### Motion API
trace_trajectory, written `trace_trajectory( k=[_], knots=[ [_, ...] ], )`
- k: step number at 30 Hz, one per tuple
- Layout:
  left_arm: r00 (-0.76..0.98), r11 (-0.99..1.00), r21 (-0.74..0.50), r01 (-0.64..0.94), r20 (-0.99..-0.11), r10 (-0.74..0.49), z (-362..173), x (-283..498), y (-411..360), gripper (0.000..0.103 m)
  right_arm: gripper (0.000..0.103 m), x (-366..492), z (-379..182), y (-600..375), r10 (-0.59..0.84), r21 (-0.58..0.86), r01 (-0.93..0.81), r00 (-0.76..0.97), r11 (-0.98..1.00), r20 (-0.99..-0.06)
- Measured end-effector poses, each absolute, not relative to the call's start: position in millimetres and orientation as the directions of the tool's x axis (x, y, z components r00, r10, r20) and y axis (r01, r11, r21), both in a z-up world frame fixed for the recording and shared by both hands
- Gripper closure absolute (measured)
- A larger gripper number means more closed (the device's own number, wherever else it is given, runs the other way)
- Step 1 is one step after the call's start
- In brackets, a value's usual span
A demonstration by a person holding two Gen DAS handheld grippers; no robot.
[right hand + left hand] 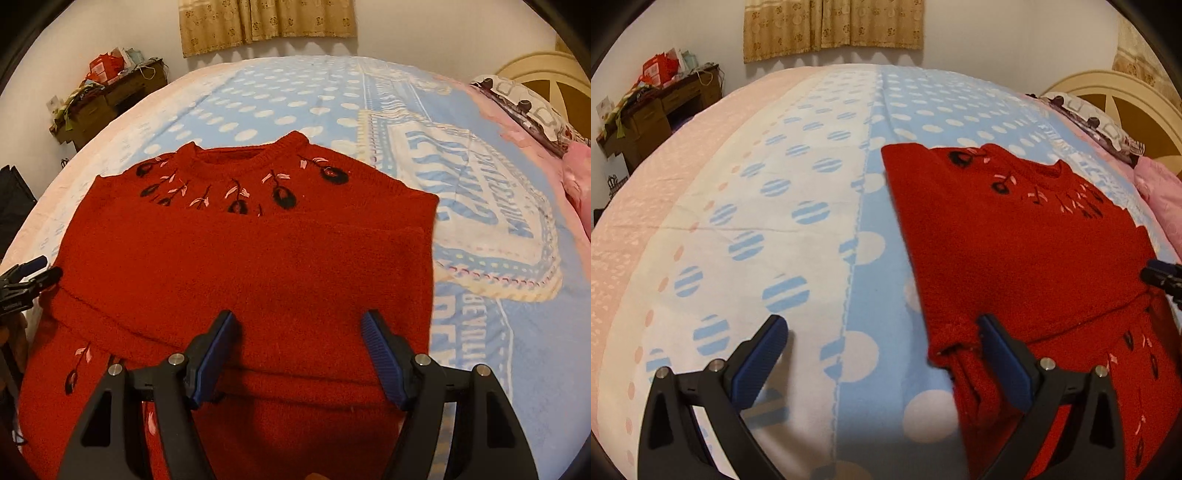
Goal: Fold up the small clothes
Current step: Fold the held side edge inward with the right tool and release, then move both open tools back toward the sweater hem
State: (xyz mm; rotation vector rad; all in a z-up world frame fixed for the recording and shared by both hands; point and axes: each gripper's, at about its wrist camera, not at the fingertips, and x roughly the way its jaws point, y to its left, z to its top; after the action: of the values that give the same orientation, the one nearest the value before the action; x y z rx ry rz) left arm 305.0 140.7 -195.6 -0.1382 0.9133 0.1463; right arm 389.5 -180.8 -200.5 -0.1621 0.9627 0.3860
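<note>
A red knit sweater (258, 266) with dark flower embroidery lies flat on the bed, neck hole toward the far side. A plain red layer is folded across its chest below the collar. My right gripper (299, 325) hovers open over the sweater's lower middle, with nothing pressed between its blue pads. In the left wrist view the sweater (1015, 240) fills the right side. My left gripper (882, 330) stands wide open at its folded left edge; the right finger (997, 343) is over the red fabric, the left finger over the sheet. Each gripper shows at the edge of the other's view.
The bed sheet (775, 184) is blue, white and pink with dots. A pillow (1097, 125), a pink blanket (1163, 199) and a cream headboard (1126, 103) lie at the right. A cluttered wooden desk (110, 96) stands beyond the bed's far left corner, under a curtain (266, 22).
</note>
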Motion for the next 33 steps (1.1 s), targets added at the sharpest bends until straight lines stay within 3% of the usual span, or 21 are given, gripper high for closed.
trace_trajectory(
  k=[15, 33],
  knots=[
    [0.586, 0.984, -0.056, -0.170, -0.808, 0.055, -189, 288, 127, 0.000, 0.032, 366, -200, -183, 0.224, -0.003, -0.399, 0.521, 0.917, -0.824],
    [0.706, 0.983, -0.103, -0.155, -0.708, 0.037, -146, 223, 112, 0.000, 0.032, 303, -176, -194, 0.239, -0.003, -0.398, 0.557, 0.917, -0.795]
  ],
)
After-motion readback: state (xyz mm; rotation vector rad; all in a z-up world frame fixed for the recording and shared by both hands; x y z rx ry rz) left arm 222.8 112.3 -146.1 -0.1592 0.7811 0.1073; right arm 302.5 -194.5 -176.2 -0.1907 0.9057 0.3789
